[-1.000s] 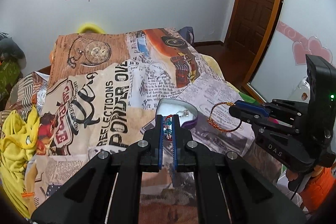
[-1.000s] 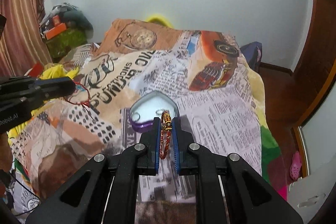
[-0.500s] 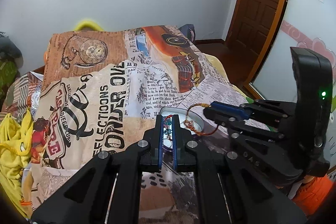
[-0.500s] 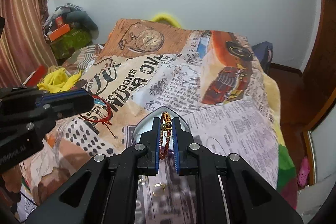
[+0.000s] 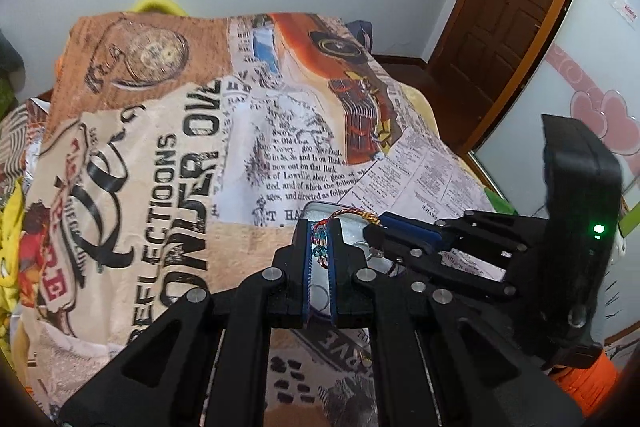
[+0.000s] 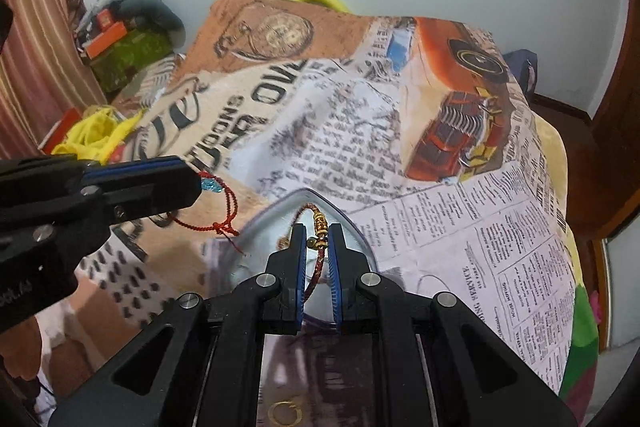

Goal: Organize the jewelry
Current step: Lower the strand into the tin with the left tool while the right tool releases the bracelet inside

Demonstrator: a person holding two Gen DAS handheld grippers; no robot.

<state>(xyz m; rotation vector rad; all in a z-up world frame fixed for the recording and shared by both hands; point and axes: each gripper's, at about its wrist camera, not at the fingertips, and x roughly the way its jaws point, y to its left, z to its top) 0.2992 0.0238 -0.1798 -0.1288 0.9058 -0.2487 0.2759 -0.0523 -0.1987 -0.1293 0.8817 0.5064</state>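
My left gripper point(image 5: 319, 227) is shut on a red cord bracelet with teal beads point(image 5: 319, 241); in the right wrist view this bracelet point(image 6: 225, 205) hangs from its tips point(image 6: 192, 183), left of the tray. My right gripper point(image 6: 318, 241) is shut on a red cord bracelet with gold beads point(image 6: 320, 227), held over a pale heart-shaped tray point(image 6: 276, 223) on the bed. In the left wrist view the right gripper point(image 5: 376, 227) reaches in from the right over the same tray point(image 5: 352, 239), gold-bead bracelet point(image 5: 352, 214) at its tip.
A blanket with newspaper and car prints point(image 5: 280, 147) covers the bed. A gold ring point(image 6: 285, 414) lies on it near my right gripper's base. Yellow cloth point(image 6: 94, 135) and boxes lie at the left. A brown door point(image 5: 516, 27) stands at the right.
Both grippers have come closer together and lower over the heart-shaped tray, each still holding its bracelet. The right gripper now sits right beside the left one's tips.
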